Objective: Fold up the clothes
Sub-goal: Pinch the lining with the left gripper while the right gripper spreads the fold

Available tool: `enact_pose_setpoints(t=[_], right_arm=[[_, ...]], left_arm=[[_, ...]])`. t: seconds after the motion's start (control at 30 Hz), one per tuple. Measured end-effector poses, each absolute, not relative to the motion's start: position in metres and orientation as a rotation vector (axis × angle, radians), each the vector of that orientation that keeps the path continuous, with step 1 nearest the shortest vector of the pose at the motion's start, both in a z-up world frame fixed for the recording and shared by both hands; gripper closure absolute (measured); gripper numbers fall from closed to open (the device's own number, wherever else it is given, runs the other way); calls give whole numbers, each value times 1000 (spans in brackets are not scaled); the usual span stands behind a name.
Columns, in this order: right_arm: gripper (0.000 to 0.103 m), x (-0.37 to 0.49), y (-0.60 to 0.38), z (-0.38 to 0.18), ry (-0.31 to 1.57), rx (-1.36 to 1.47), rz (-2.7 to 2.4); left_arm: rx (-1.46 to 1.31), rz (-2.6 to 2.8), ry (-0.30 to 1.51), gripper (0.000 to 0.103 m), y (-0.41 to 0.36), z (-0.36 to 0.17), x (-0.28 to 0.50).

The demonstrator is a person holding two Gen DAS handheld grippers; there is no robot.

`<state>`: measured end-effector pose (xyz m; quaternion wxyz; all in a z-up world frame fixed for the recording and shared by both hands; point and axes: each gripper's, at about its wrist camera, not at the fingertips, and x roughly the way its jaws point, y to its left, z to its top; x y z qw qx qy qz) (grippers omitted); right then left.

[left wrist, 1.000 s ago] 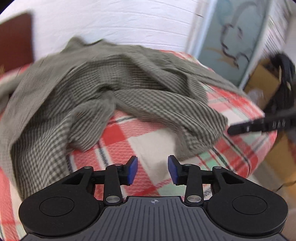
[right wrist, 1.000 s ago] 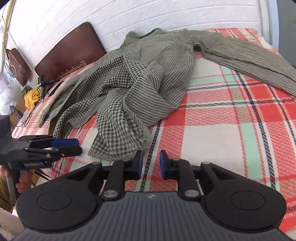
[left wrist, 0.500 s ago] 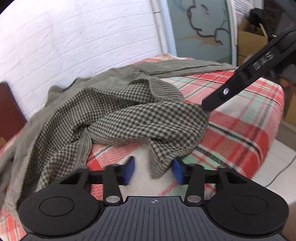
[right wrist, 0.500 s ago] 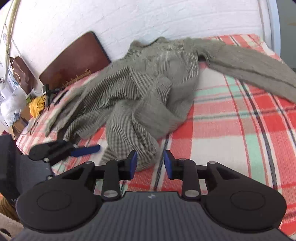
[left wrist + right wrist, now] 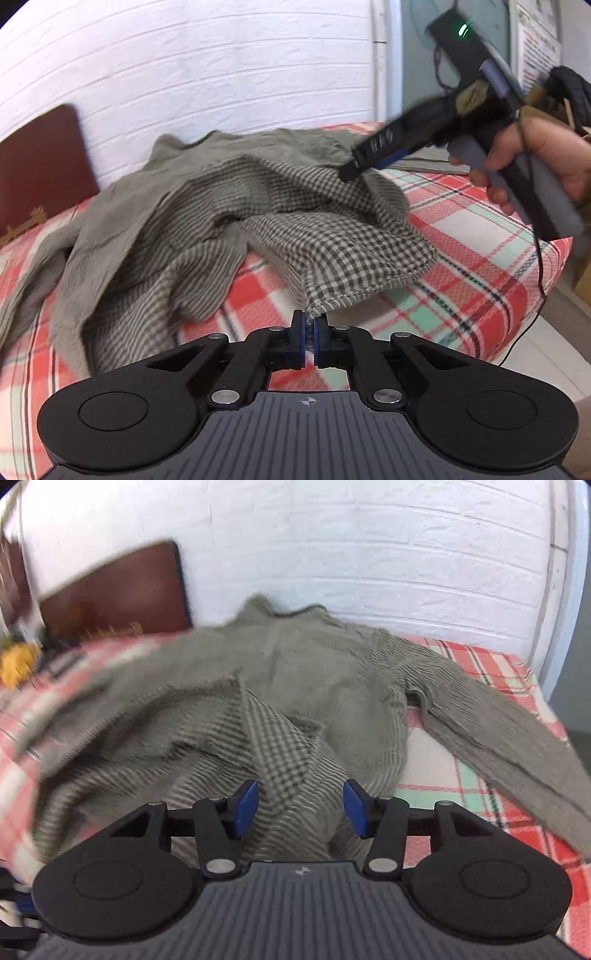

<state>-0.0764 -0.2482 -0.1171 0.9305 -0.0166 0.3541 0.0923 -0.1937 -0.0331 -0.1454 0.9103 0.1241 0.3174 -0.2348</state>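
Evidently to spread it for folding, the left gripper [image 5: 308, 334] has clamped the checked shirt's [image 5: 258, 206] hem corner near the plaid bed's [image 5: 480, 266] front edge, while the right gripper [image 5: 300, 808] is opening over its crumpled middle, pads not pressing

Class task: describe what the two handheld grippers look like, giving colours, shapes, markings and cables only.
Each has a ribbed dark grey body with black linkage arms, silver pivot bolts and round black side discs. The left gripper and the right gripper carry blue pads on their black fingers. Seen from the left wrist, the right gripper shows white lettering, too blurred to read, a green light, a grey handle and a trailing black cable.
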Motion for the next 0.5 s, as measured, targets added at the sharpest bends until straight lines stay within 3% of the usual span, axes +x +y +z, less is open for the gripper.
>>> enact_pose_setpoints(t=[0.03,0.07,0.1,0.37,0.5], right_arm=[[61,-75,-248,-122,744,-51,177],[94,-76,-251,-126,762,-51,174],[97,-79,-256,-126,771,-26,180],[98,-137,-283,-93,687,-34,165],[97,-134,-295,-121,764,-78,77]], left_arm=[[244,-476,664,103,-30,-147,-194],[230,-470,675,103,-27,-148,-194],[214,-467,687,103,-24,-149,-194],[117,-532,761,103,-5,-152,-195],[78,-551,824,96,-3,-163,-190]])
